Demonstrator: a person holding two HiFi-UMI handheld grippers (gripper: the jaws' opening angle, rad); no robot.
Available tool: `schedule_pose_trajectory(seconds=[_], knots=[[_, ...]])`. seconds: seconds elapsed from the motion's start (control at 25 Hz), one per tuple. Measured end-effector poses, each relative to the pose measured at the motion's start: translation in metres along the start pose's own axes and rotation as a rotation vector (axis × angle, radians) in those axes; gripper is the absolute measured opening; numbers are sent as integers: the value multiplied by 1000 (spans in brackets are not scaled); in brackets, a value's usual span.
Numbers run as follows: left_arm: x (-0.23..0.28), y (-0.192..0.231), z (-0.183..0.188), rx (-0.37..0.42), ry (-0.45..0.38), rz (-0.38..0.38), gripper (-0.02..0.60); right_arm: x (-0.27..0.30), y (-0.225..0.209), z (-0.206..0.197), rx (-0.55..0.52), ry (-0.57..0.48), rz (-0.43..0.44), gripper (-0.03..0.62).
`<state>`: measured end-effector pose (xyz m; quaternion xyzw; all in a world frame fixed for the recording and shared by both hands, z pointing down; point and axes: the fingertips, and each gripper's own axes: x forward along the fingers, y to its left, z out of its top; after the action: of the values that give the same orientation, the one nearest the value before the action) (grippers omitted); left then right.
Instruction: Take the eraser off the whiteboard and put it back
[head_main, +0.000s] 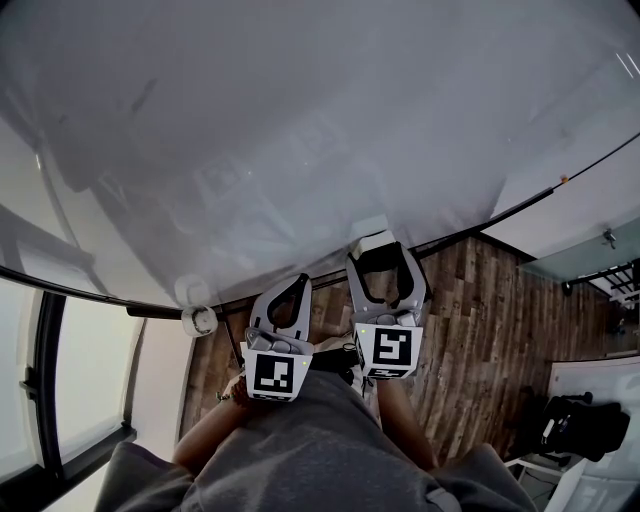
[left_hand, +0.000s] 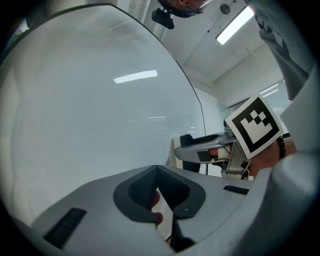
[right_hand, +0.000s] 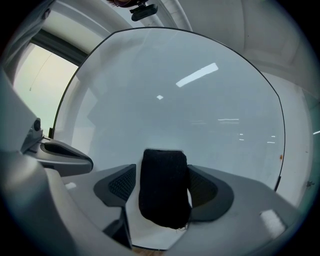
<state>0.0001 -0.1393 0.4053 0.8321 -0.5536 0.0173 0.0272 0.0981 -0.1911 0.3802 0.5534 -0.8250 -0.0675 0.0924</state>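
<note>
Since our right gripper (right_hand: 161, 176) stands spread wide around the eraser (right_hand: 164, 200), not clamping it, we judge it already back against the whiteboard (right_hand: 200, 110); our left gripper (left_hand: 156, 186) hangs aside, jaws together, empty.

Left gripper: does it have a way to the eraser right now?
Probably not. The eraser sits at the whiteboard between the right gripper's open fingers, flanked on both sides, and the left gripper is shut alongside.

Left gripper (head_main: 301, 281) closed; right gripper (head_main: 382, 258) fingers (right_hand: 122, 184) spread.
</note>
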Motion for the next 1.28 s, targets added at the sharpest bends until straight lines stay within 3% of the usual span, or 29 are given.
schedule_pose_trajectory(seconds=[0.28,0.76,0.92,1.28], knots=[[3,5,2,0,-4,13,6,11,3,-8,34,21,36,319],[3,9,1,2,-6,9,6,12,1,-7,27,14,5,318],[3,8,0,-3,-1,4,6,11,-3,-7,27,9,-13,266],[1,8,-1,0,5,8,6,11,-5,-7,35,13,-27,262]])
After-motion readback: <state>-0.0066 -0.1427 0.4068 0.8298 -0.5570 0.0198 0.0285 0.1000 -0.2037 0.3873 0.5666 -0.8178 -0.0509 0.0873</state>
